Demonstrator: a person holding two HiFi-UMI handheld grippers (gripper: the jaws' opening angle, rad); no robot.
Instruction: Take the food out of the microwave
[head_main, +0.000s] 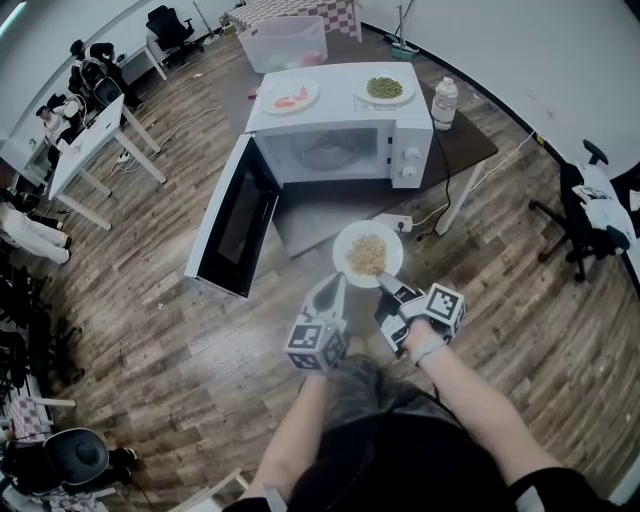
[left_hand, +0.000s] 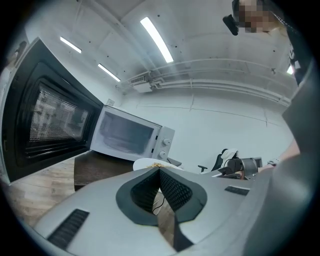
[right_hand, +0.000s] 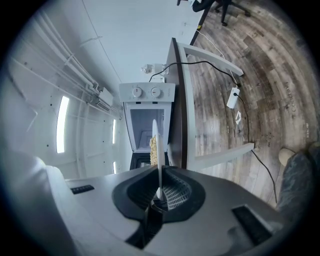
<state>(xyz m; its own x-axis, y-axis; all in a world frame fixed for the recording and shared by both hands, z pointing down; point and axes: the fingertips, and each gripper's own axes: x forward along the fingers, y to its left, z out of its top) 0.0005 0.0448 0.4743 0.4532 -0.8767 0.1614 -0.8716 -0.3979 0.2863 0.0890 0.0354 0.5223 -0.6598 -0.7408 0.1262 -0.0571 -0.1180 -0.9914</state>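
Three plates in all. One plate of yellow food out of the microwave, held in the air in front of it, past the edge of the table and above the wooden floor. Two more up on the microwave's roof: a plate with red food on the left and a plate with green food on the right, well apart from each other.

One microwave, with its door swung wide to the left. Cavity dim in the head view, inside hard to make out. One bottle standing on the table just beside the microwave's control side. One clear bin beyond the microwave.

Two grippers. Right gripper pinching the near rim of the held plate. In the right gripper view, that plate seen edge-on as a thin white line running out from between the pads, with the food bulging to one side. Left gripper with pads pressed together at the tips and nothing between them, just beside the plate's lower left rim. Cannot tell whether touching it. In the left gripper view, only a sliver of the plate showing above the jaw tips.

Yellow food too small to tell as noodles or rice. Office chairs at the picture edges partly cut off, so no sure count.
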